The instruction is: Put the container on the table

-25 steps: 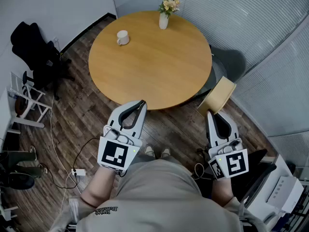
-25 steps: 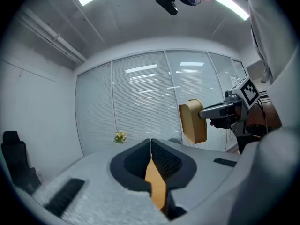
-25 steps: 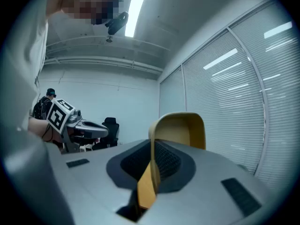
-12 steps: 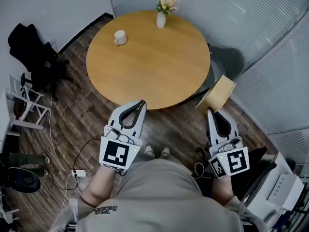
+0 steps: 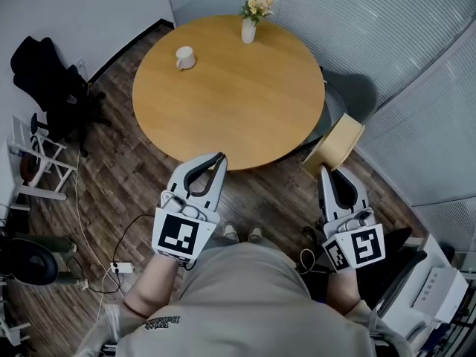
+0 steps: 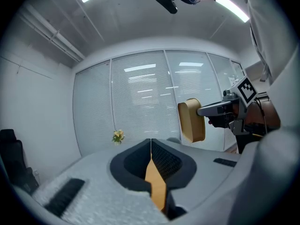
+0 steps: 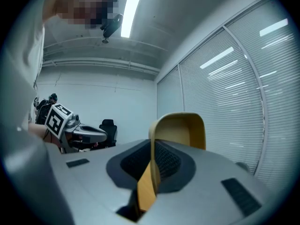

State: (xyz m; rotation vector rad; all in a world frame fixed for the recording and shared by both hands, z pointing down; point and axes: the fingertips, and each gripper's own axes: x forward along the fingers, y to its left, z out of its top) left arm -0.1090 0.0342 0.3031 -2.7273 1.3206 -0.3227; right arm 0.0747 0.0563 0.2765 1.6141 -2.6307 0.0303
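Head view looks down on a round wooden bench [image 5: 230, 88] standing on a dark plank floor [image 5: 119, 177]. The tan container [image 5: 335, 146] hangs tilted in the air just off the bench's right edge, not on it. The right claw [image 5: 327, 171] is clenched on the container's wall, and the right gripper view shows that wall pinched between the jaws. The left claw [image 5: 221, 157] is pressed together on nothing, by the bench's near edge. A white mug [image 5: 184, 57] and a small vase of flowers [image 5: 249, 30] stand on the far side of the bench.

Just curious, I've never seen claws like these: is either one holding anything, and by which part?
The right gripper pinches the tan container by its rim. The left gripper is shut and holds nothing.
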